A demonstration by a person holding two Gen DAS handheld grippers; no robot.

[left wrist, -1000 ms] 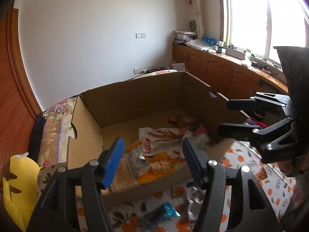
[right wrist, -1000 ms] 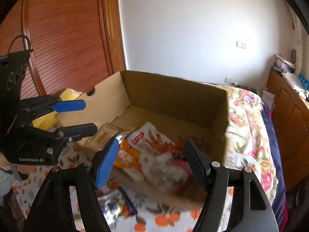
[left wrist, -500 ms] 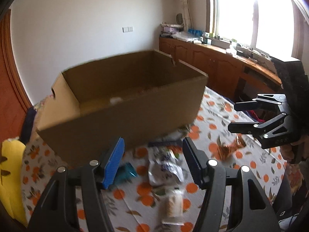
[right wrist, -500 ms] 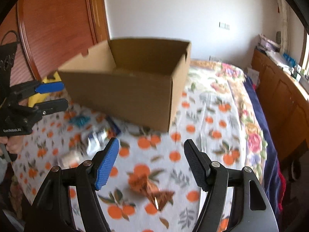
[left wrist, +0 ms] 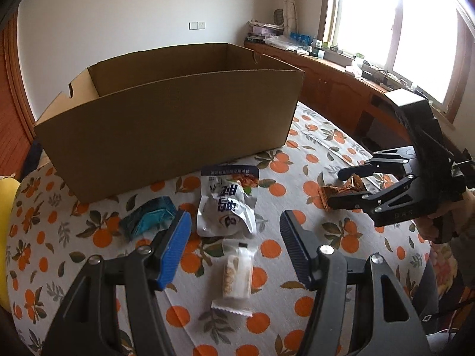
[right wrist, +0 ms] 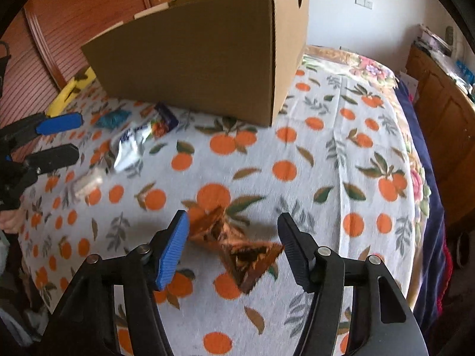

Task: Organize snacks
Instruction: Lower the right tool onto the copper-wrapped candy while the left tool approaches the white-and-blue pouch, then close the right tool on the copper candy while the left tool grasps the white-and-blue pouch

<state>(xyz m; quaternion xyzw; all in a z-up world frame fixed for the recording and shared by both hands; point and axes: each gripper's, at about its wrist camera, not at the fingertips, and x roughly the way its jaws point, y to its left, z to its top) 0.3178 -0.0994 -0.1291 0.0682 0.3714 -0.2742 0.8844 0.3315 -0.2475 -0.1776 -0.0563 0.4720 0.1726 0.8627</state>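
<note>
Right wrist view: the right gripper (right wrist: 233, 244) is closing, a brown snack packet (right wrist: 237, 246) between its jaws on the orange-print bedspread (right wrist: 326, 154), not yet pinched. The left gripper (left wrist: 233, 244) hangs half-open above a white pouch (left wrist: 227, 207), near the cardboard box (left wrist: 166, 127).

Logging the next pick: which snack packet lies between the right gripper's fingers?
The brown-orange packet; the white pouch, teal packet and clear biscuit pack lie elsewhere.

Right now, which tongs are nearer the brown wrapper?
Right. The right tongs straddle the brown wrapper, closing, not yet gripping. The left tongs hover over the white packets, off to its side.
</note>
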